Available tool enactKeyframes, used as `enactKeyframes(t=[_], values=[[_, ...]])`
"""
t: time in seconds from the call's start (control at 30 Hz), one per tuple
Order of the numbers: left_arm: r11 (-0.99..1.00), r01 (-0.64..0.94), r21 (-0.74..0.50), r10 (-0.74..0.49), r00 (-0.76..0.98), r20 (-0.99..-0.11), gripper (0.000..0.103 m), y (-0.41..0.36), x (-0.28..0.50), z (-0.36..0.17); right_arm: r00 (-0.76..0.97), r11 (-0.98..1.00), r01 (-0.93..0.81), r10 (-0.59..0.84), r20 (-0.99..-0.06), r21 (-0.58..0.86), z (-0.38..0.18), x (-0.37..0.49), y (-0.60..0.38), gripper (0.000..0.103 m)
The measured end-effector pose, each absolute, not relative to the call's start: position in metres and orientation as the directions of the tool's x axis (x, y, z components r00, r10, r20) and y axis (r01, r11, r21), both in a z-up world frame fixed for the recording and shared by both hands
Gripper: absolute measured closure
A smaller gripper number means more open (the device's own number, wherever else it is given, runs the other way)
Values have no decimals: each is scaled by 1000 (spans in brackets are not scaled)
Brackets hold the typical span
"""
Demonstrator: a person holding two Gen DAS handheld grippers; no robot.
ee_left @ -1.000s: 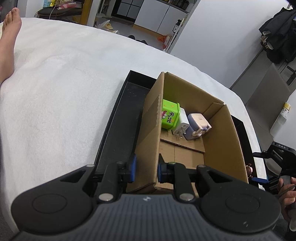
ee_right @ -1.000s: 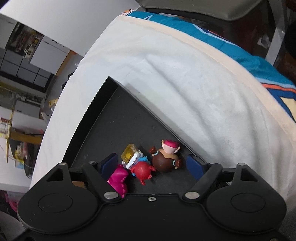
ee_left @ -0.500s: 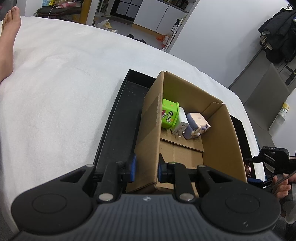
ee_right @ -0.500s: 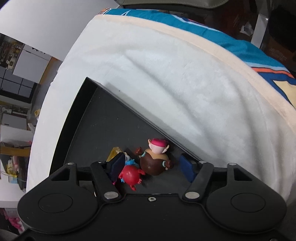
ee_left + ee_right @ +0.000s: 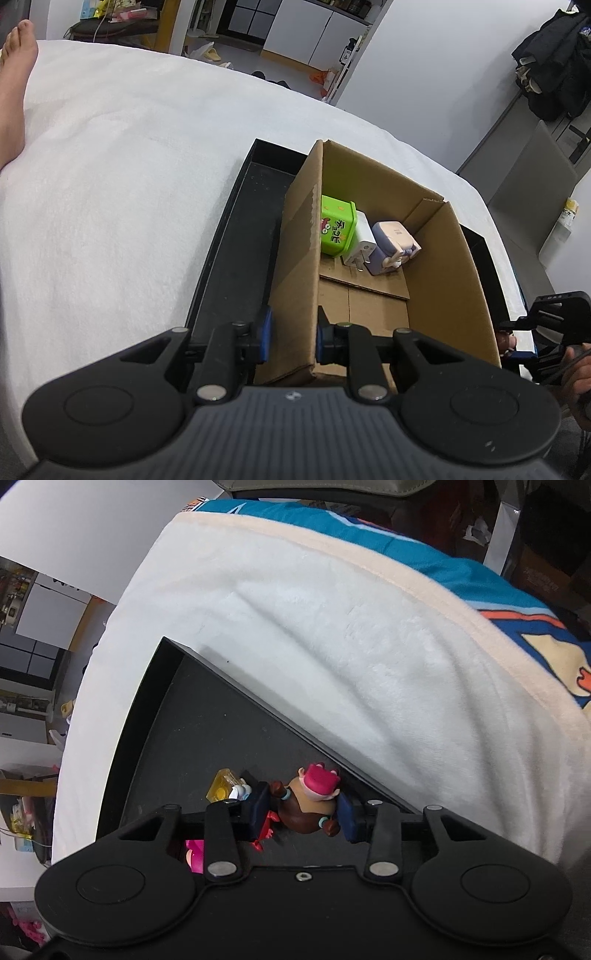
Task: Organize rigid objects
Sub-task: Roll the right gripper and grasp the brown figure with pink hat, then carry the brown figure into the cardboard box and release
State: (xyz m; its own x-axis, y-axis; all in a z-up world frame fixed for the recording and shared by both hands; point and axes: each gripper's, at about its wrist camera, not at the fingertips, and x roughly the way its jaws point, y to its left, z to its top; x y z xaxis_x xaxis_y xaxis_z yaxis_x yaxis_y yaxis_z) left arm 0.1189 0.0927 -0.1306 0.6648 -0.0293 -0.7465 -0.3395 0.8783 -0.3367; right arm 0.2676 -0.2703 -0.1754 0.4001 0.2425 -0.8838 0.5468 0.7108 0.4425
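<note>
Progress, judged: partway. Cardboard box (image 5: 436,295) holds three items at far end: green cube (image 5: 337,229), white plug adapter (image 5: 362,248), lilac charger (image 5: 392,246); near half of box floor bare. Box stands in black tray (image 5: 192,716) on white blanket (image 5: 122,173). Left gripper (image 5: 292,334) clamped on box's left wall. Right gripper (image 5: 303,814) pads touching both sides of brown figurine (image 5: 309,801) on tray floor; lift not yet evident. Left loose in tray: yellow piece (image 5: 221,789), red figure (image 5: 266,830), pink toy (image 5: 195,854).
</note>
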Motion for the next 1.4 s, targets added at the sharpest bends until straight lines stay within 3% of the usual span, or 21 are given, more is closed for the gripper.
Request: enactKeyframes(t=[1.4], values=[[877, -341, -338, -33, 659, -751, 82, 91, 120, -131, 427, 823, 238, 389, -817, 516, -82, 263, -167, 64]])
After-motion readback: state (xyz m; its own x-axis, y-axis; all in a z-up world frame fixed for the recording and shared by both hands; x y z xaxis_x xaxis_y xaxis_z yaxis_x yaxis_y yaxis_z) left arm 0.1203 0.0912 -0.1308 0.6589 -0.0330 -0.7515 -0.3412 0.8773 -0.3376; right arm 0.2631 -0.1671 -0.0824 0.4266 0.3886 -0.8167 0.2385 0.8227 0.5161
